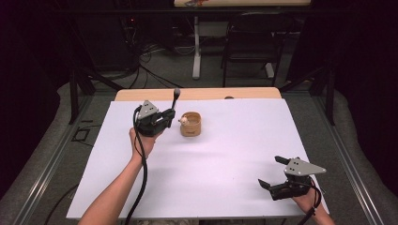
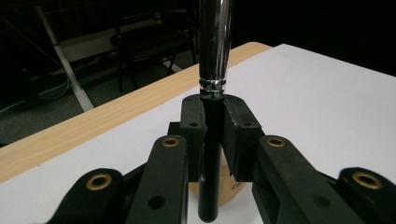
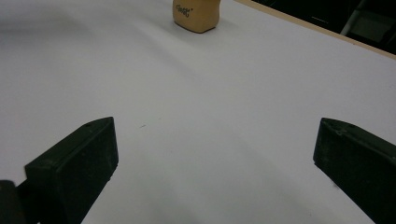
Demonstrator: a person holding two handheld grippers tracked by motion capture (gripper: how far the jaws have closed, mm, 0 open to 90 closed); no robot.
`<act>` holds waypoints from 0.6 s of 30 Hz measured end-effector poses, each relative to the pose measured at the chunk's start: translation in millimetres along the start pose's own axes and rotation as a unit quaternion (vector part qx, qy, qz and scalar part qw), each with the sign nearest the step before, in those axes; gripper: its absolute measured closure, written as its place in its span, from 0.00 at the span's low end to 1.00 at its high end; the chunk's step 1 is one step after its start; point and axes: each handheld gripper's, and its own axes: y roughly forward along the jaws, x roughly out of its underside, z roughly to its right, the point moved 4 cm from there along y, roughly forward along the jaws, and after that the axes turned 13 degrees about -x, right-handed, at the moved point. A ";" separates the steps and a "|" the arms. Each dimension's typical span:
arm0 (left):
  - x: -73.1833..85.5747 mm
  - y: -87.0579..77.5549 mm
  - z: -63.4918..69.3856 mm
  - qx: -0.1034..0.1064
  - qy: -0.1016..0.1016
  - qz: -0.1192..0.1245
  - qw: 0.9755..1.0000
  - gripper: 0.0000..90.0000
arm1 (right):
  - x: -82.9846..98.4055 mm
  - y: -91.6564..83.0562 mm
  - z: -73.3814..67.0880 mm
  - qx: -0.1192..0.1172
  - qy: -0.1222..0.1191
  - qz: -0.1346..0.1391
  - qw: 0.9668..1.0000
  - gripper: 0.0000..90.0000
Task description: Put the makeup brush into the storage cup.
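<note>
My left gripper (image 1: 171, 117) is shut on the black handle of a brush-like tool (image 1: 176, 99) that stands upright, its dark head on top. In the left gripper view the pads (image 2: 239, 122) clamp the black handle (image 2: 210, 186) just below a shiny metal ferrule (image 2: 215, 42). Right beside that gripper stands a small round wooden cup (image 1: 191, 125) with a pale object (image 1: 184, 121) at its rim. My right gripper (image 1: 272, 171) rests open near the front right of the white sheet, far from the cup (image 3: 196, 14), with nothing between its jaws (image 3: 215, 135).
A white sheet (image 1: 225, 154) covers the wooden table, whose bare far edge (image 1: 155, 94) carries a small dark thing (image 1: 229, 98). Beyond the table stand a dark chair (image 1: 253, 42) and a white table leg (image 1: 196, 51), with cables on the floor.
</note>
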 end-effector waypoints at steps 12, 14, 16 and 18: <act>-10.0 9.2 4.5 -0.007 -0.021 0.022 1.000 0.88 | 0.1 -0.2 0.0 0.000 0.000 -0.001 1.000 0.00; -11.9 10.5 6.3 -0.006 -0.025 0.025 0.999 0.88 | 0.1 -0.2 0.0 0.000 -0.001 -0.003 1.000 0.00; -14.1 11.7 8.5 -0.005 -0.024 0.029 0.999 0.88 | 0.1 0.1 -0.3 -0.001 -0.001 -0.003 1.000 0.00; -16.1 13.4 11.4 -0.002 -0.027 0.032 0.999 0.88 | 0.1 0.1 -0.3 -0.001 -0.001 -0.003 1.000 0.00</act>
